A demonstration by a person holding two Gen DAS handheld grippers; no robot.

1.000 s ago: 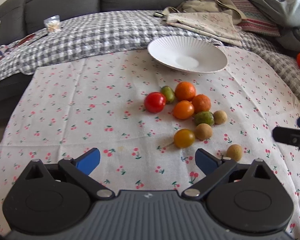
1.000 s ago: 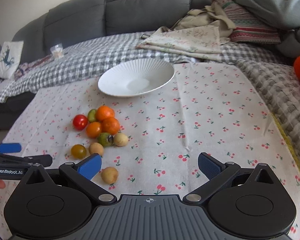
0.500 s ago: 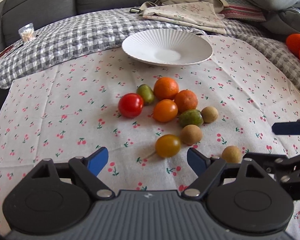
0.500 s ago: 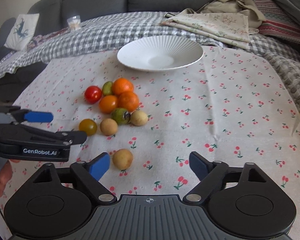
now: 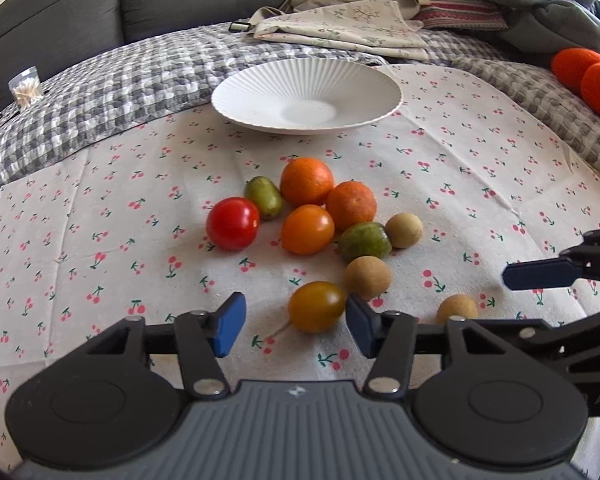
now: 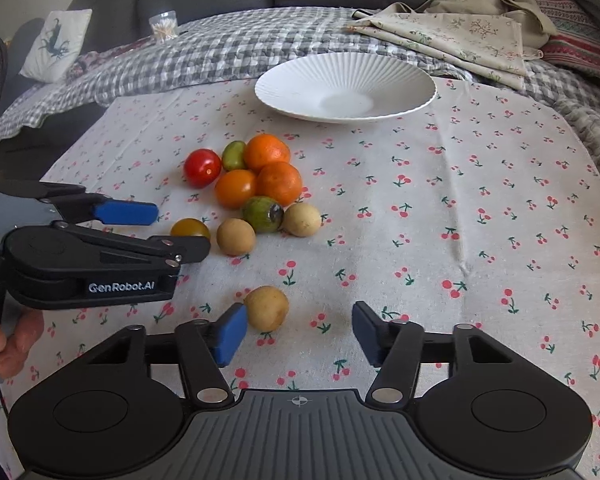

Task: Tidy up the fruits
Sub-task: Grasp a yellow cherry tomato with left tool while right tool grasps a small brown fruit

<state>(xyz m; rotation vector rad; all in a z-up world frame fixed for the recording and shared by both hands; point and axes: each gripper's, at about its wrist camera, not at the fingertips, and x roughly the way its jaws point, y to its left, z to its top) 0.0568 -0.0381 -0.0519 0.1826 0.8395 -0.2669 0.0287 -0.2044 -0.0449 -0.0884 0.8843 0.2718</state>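
Left gripper (image 5: 294,326) low over cherry cloth (image 5: 100,208), jaws just been closing, part open. Yellow tomato (image 5: 317,306) between pads, against right pad, clear of left pad; not gripped.

Right gripper (image 6: 298,334) likewise part open, jaws just been closing. Tan fruit (image 6: 266,308) between pads, touching left pad, wide gap to right pad; not gripped.

Other fruit clustered beyond on cloth. White plate (image 6: 284,80) empty, farther back.
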